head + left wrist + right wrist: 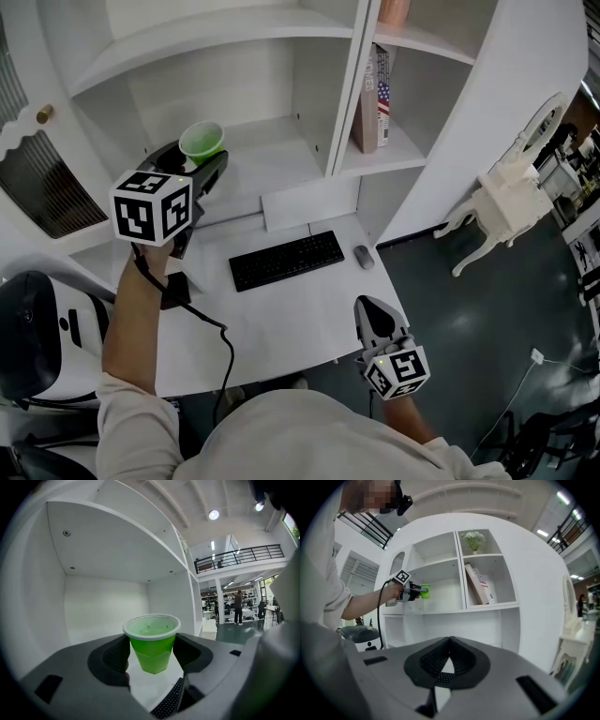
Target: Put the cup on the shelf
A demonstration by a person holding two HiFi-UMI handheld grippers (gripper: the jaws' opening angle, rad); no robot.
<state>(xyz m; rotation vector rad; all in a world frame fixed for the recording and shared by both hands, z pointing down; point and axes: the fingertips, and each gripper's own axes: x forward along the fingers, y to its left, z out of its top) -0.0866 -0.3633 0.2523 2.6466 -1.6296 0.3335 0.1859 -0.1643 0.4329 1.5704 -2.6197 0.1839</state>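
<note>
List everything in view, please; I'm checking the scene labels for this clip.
cup: one, green, upright between the left gripper's jaws, at the left compartment
shelf unit: one, white, behind the desk
book: one, flag on cover, leaning in the right compartment
flowers: one bunch, white, top right compartment
keyboard: one, black, on the desk
mouse: one, grey, right of the keyboard
desk: one, white
chair: one, white, on the floor at right
left gripper: shut on the cup, raised
right gripper: shut, empty, low
</note>
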